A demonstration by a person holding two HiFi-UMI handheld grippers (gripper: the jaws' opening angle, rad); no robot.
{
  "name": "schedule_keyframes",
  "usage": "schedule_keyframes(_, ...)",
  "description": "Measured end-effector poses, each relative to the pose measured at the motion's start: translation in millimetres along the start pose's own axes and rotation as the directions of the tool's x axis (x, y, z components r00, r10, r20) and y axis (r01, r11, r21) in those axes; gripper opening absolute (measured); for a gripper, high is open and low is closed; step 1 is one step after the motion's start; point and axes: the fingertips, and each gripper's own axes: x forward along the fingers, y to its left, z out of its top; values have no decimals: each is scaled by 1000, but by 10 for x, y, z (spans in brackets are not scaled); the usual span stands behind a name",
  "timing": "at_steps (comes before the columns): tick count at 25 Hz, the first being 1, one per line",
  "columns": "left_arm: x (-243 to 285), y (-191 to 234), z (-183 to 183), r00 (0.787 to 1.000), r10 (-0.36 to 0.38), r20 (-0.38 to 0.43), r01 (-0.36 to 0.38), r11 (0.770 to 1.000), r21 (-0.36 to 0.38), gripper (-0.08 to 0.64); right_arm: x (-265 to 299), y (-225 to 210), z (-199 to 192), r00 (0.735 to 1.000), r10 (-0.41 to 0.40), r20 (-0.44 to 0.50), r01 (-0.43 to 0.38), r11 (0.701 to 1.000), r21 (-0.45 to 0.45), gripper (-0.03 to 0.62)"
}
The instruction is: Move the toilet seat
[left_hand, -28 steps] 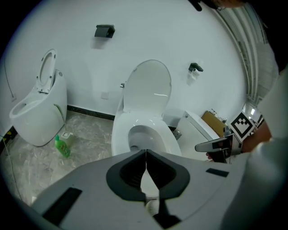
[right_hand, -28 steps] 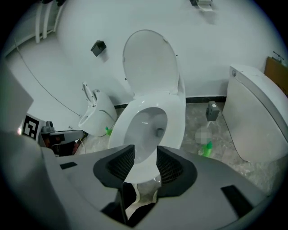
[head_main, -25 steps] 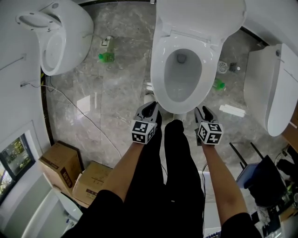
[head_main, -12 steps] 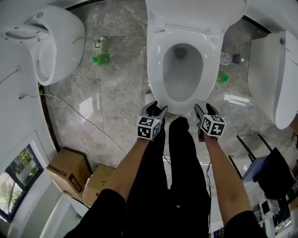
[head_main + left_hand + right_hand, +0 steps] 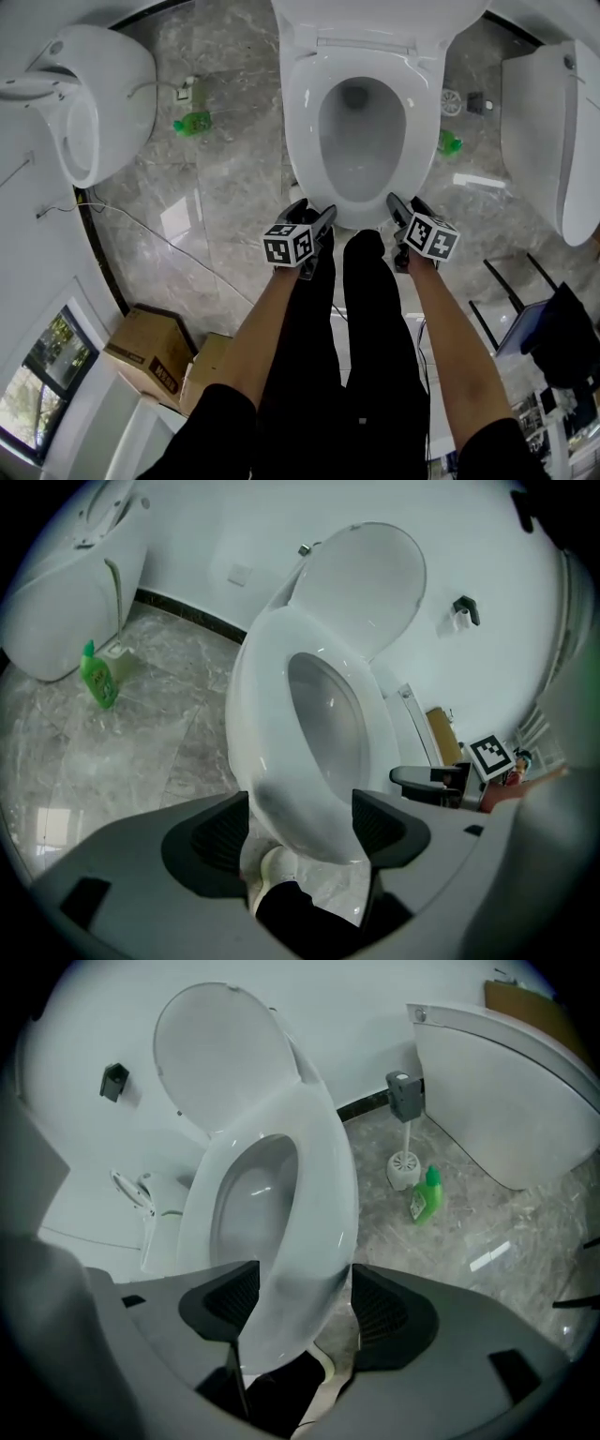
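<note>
The white oval toilet seat [image 5: 298,131] lies lowered flat on the white ceramic toilet bowl [image 5: 361,217], and the white toilet lid [image 5: 375,14] stands raised behind it against the white wall [image 5: 281,536]. The person stands directly in front of the bowl, with both black-trousered legs [image 5: 366,328] close to its front edge. The left gripper [image 5: 300,827] sits at the front-left of the seat and points steeply down. Its jaws are spread wide and have just been opening. The front rim of the seat lies between them, and the ribbed black pads [image 5: 220,832] stand close beside the rim on either side without clamping it. The right gripper [image 5: 305,1302] sits at the front-right of the seat in a matching attitude. Its jaws are likewise spread wide and have just been opening, with the front rim of the seat between them and not pinched. In the head view the two grippers lie level with each other, one on each side of the bowl's front. A green plastic bottle [image 5: 192,122] rests on the grey marble floor [image 5: 216,216] to the left of the bowl, and a second green bottle [image 5: 427,1194] stands to its right, near a white toilet brush holder [image 5: 403,1164]. Two brown cardboard boxes [image 5: 145,356] stand on the floor at lower left.
</note>
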Motion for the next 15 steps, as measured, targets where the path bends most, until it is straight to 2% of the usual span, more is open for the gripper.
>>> schedule_keyframes(3,59,7,-7,999,-24,-28,24,1000,-20,339,20,24,89,999,-34,27,33,998,46,291)
schedule_keyframes(6,111,24,32,999,-14,-35,14,1000,-6,339,107,19,63,999,-48,7,48,998,40,291)
schedule_keyframes(11,209,52,-51,994,-15,-104,13,1000,-22,345,170,-10,36,999,-36,-12,36,999,41,298)
schedule_keyframes(15,230,68,-44,994,-41,-103,37,998,-44,347,182,-6,31,999,-27,-29,29,998,61,296)
